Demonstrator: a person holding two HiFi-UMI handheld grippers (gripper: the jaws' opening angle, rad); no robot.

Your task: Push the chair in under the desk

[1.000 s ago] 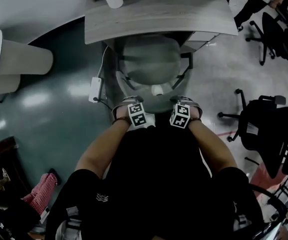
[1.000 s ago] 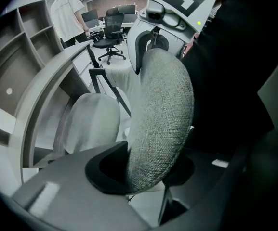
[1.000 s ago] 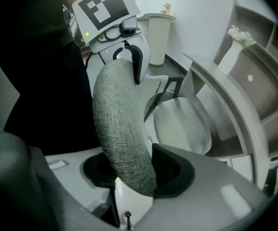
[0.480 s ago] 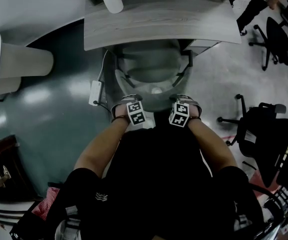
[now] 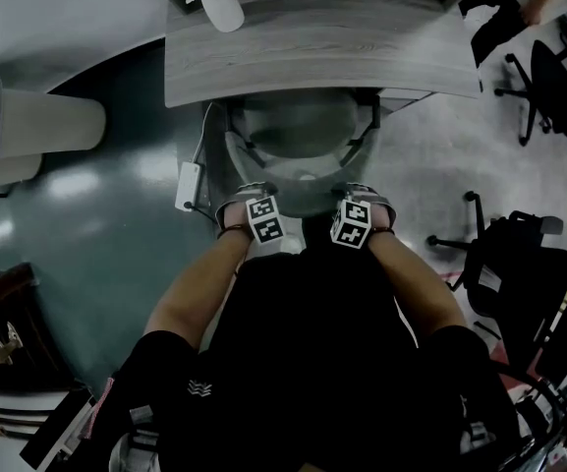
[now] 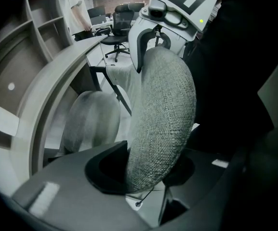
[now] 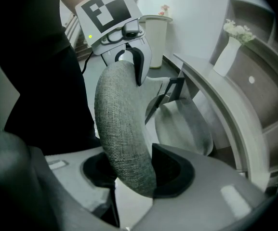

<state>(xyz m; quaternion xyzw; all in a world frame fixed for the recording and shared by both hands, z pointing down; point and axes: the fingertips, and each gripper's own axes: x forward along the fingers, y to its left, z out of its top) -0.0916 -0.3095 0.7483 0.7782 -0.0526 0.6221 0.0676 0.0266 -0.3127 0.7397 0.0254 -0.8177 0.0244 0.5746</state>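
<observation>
Chair (image 5: 298, 131) sits further under desk (image 5: 312, 42); left gripper (image 6: 143, 172) and right gripper (image 7: 134, 170) clamp its backrest (image 6: 163, 119).

You're in an office here: a curved grey desk (image 5: 312, 52) with a vase of flowers (image 5: 222, 6) on it, black swivel chairs (image 5: 514, 264) on castors scattered over the shiny floor (image 5: 116, 214), and open shelving (image 6: 42, 18) by the desk.

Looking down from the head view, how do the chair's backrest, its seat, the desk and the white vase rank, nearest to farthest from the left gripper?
1. The backrest: clamped in the left gripper.
2. The seat: just ahead of the backrest.
3. The desk: farther ahead, its edge at the seat's front.
4. The white vase: on the desktop's far left.
</observation>
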